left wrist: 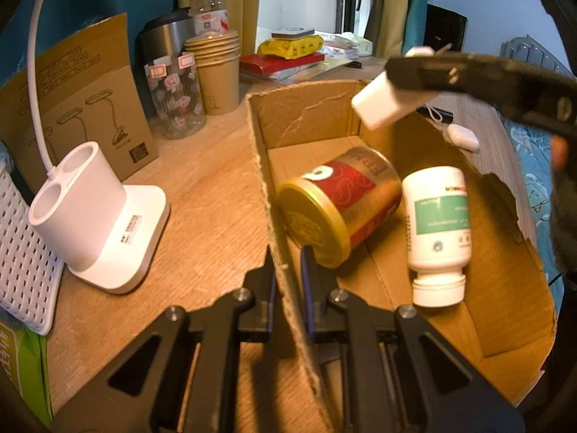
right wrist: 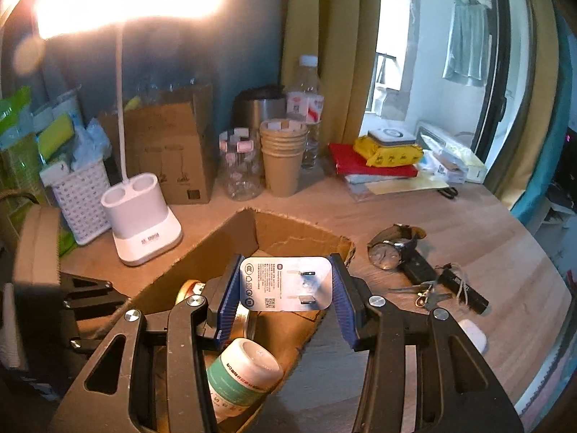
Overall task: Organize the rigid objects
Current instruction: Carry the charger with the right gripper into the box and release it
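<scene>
Clamped on the torn near wall of a cardboard box [left wrist: 288, 195], the left gripper [left wrist: 288, 270] holds the carton in place on a wooden desk [left wrist: 202, 195], one blue pad on either face of the cardboard.

At nine o'clock from the box, a white desk lamp base [left wrist: 101, 216] with two round wells stands on the wood, a white lattice basket [left wrist: 21, 252] just beside it at the far left edge. Behind them, at eleven o'clock, a brown printed carton [left wrist: 83, 97] leans upright, with a patterned clear jar [left wrist: 176, 97], a steel flask [left wrist: 166, 36], a stack of paper cups [left wrist: 216, 72] and a water bottle [left wrist: 209, 3] near one another.

Inside the box, a red and gold tin [left wrist: 339, 205] lies on its side, and a white pill bottle [left wrist: 438, 231] with a green label lies cap-down just beside it at three o'clock.

Above the box's far right corner, at one o'clock, the right gripper [right wrist: 286, 287] grasps a white wall charger [right wrist: 285, 283] between its blue pads, the prong face turned toward the camera.

On the desk at three o'clock from the box lie a wristwatch [right wrist: 387, 249], keys [right wrist: 429, 294] and a small black flashlight [right wrist: 468, 292].
</scene>
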The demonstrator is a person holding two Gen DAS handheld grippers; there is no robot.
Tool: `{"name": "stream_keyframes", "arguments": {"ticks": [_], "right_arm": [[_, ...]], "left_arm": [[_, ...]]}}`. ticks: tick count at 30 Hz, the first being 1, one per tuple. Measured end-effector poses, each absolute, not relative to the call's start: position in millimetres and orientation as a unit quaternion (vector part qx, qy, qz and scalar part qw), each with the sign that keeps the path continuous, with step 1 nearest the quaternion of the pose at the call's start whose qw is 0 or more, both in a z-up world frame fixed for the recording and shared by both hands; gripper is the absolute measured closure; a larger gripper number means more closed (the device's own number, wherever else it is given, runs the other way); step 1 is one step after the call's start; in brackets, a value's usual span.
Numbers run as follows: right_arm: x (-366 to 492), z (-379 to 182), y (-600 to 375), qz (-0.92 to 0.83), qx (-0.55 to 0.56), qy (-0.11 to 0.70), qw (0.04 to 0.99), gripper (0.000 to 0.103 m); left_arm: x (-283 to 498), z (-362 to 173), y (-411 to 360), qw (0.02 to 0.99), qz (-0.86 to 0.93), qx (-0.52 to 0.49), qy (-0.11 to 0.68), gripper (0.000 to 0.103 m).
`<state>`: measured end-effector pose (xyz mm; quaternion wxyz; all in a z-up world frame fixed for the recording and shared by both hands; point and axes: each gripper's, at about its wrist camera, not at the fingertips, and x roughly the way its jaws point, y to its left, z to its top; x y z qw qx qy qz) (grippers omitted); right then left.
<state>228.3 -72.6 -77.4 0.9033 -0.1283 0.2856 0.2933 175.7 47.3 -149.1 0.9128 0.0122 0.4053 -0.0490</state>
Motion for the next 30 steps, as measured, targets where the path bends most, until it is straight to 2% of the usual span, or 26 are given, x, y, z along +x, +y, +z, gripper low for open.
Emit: {"name": "stream_keyframes", "arguments": {"ticks": [15,20,30], "right_arm": [[229.7,-109.5,-62.0,0.267,-0.173,0.318,0.893,0.053],[222.1,-106.3,-64.2,0.276,-0.169,0.316,0.892,0.040],[219.7,-105.1,-77.6,0.274,-0.146,0.322,0.894,0.040]], "left_arm": [[175.2,-147.9,47.0,0.913,-0.049,0.014,0.405,0.089],[174.6,-147.0,46.8,0.913,-0.049,0.014,0.404,0.089],[174.6,-147.0,46.9,0.913,-0.049,0.015,0.405,0.089]]}}
